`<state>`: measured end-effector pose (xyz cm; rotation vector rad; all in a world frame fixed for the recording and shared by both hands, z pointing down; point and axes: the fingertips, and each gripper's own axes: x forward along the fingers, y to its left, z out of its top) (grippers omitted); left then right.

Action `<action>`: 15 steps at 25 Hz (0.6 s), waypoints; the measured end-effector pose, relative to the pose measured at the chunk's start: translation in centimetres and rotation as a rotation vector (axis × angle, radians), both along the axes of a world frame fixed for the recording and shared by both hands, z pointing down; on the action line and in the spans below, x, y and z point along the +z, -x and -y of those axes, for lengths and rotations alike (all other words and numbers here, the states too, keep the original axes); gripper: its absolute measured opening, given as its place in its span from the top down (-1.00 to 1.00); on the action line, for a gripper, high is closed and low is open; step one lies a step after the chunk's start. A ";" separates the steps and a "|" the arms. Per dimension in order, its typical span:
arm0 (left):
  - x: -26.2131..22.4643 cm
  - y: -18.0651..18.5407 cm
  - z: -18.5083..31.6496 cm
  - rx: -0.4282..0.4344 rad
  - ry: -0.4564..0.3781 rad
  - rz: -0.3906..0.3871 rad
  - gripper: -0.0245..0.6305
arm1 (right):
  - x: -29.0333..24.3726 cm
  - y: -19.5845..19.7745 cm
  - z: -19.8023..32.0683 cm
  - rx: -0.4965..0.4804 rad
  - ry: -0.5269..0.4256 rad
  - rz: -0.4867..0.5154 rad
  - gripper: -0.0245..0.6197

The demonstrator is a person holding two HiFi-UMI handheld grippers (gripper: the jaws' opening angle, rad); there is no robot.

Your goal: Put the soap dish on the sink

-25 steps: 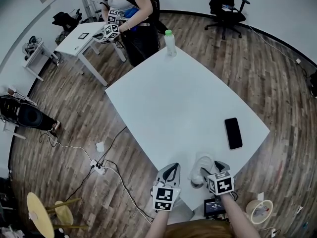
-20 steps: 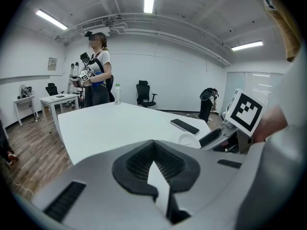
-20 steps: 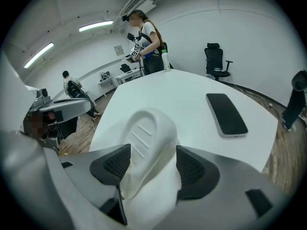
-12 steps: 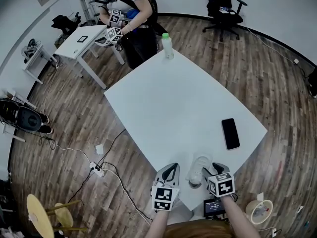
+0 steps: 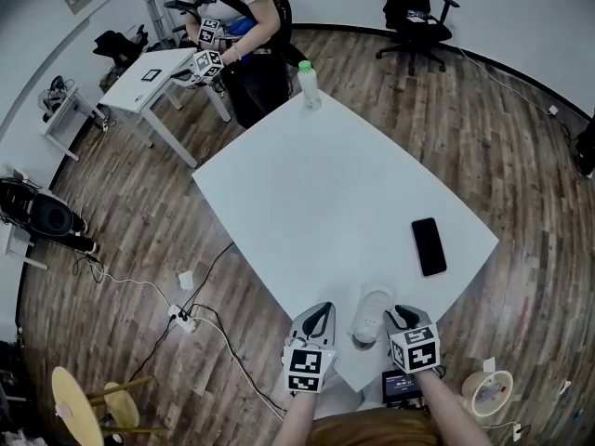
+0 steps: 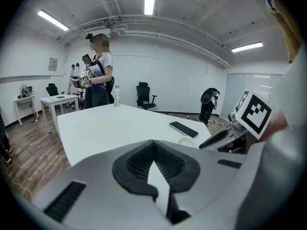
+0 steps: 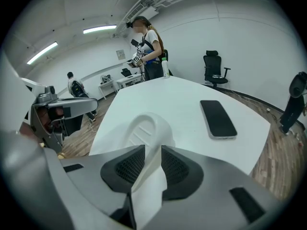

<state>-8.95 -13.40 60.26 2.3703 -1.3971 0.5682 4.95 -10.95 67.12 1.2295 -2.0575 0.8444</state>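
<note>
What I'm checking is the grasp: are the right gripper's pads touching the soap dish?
Touching. Right gripper view: the right gripper has just been closing, both pads pressing the soap dish rim between them.

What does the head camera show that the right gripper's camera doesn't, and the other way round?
Only the head view: both tools from above, the left gripper beside the right gripper, plus a power strip and a yellow stool on the wood floor.
Only the right gripper view: its jaws, which have just been closing, pinch the wall of the soap dish; ceiling lights too.
Both: the white table, the phone, the bottle, a standing person and an office chair.
</note>
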 end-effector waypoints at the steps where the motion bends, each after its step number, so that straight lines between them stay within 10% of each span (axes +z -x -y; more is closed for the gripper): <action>1: 0.0 -0.1 0.0 0.001 -0.001 0.000 0.91 | 0.0 0.0 -0.1 0.001 0.000 0.002 0.58; 15: -1.2 -0.7 0.4 -0.010 -0.019 -0.023 0.91 | -3.2 -0.7 0.7 -0.001 -0.131 -0.012 0.90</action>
